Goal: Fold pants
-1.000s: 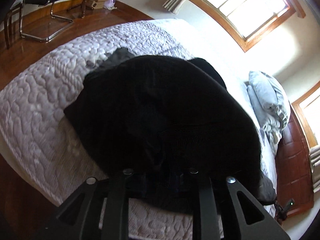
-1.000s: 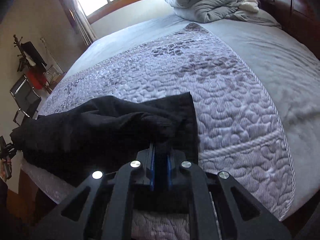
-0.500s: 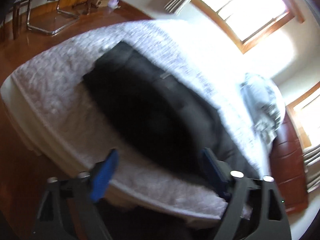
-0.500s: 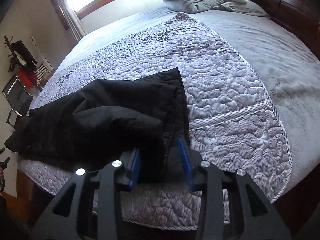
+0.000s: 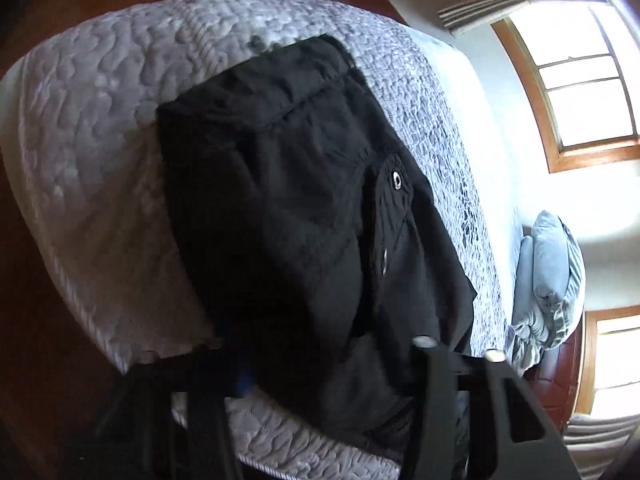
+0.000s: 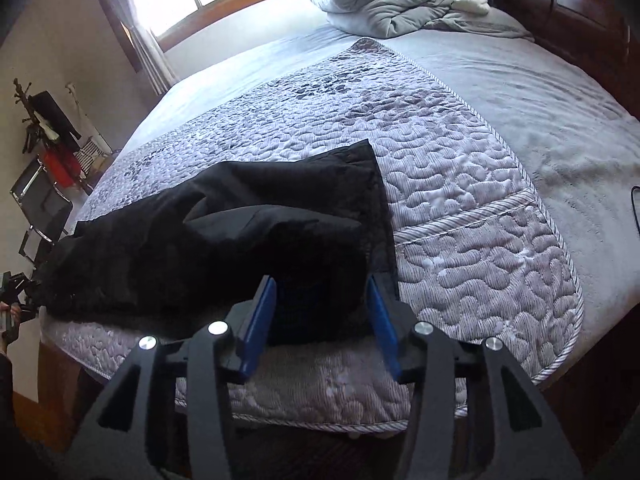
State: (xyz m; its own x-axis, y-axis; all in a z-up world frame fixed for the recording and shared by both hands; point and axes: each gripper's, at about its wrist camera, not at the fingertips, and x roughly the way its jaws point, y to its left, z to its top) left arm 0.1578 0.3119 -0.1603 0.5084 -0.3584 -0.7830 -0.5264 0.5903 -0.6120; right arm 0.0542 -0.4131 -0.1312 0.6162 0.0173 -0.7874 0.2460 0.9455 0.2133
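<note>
The black fabric pants are lying partly folded, still bunched, near the edge of the grey quilted bed, w/ right gripper being opened, cloth loose between jaws, left gripper being closed around cloth; neatening probably remaining.
</note>
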